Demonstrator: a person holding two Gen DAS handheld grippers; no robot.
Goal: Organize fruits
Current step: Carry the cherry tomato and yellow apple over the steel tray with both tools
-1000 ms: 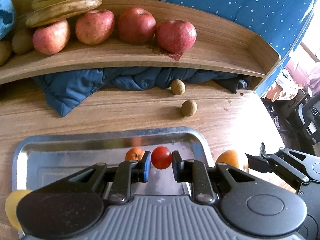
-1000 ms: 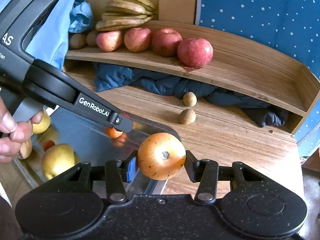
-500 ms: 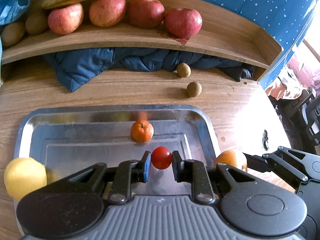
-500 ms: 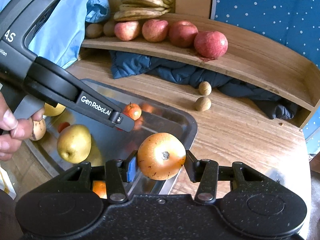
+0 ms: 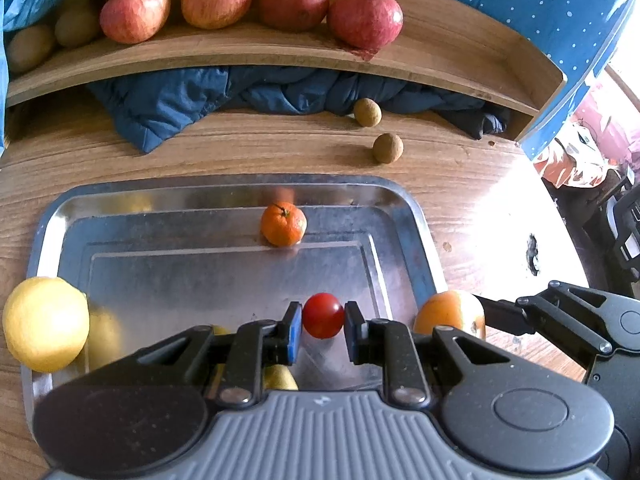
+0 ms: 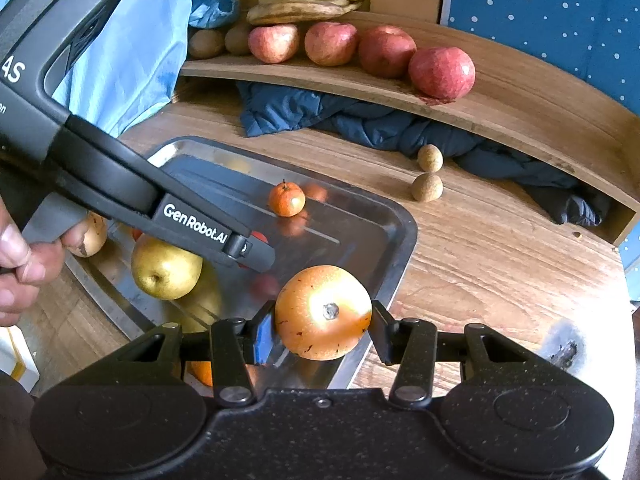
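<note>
The left gripper (image 5: 323, 322) is pinching a cherry tomato (image 5: 322, 315) over the steel tray (image 5: 416, 232), at six o'clock from the mandarin (image 5: 283, 224). The right gripper (image 6: 323, 330) is clamping an orange persimmon (image 6: 323, 312) above the tray's three-o'clock rim.

Beyond the jaws, a wooden table (image 5: 224, 148) is backed by a curved wooden shelf (image 6: 532, 112), behind which a blue white-dotted wall (image 6: 560, 16) is seen, with bright daylight cast at the right.
</note>
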